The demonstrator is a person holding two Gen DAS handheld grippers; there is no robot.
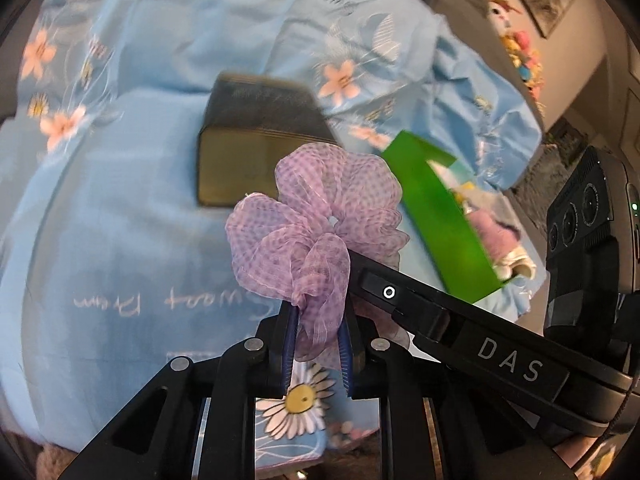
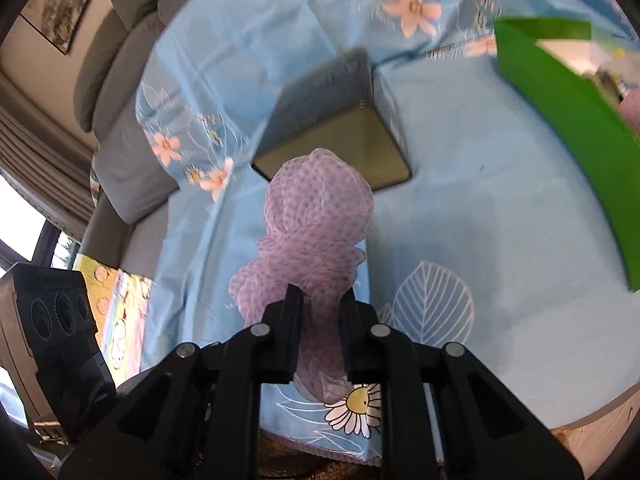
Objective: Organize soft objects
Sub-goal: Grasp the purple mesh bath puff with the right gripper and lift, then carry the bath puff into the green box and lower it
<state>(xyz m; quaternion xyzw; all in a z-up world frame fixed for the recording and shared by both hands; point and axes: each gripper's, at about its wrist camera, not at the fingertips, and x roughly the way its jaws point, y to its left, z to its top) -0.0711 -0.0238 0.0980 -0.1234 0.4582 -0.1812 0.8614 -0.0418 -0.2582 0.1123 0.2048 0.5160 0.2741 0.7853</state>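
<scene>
With both hand-held grippers, left [image 1: 318, 340] and right [image 2: 320, 332], clamped on the lilac scrunchie [image 1: 316, 216] above the blue-clothed surface [image 1: 100, 240], keep tension light and carry it toward the green box [image 1: 440, 216] at two o'clock.

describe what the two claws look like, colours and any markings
Both are matte black linkage frames with round silver pivot pins. The left claw has blue pads on its fingers. In its view the right unit shows white "DAS" lettering, a small white ring mark and a black camera block with round lenses. The right claw looks all dark.
</scene>
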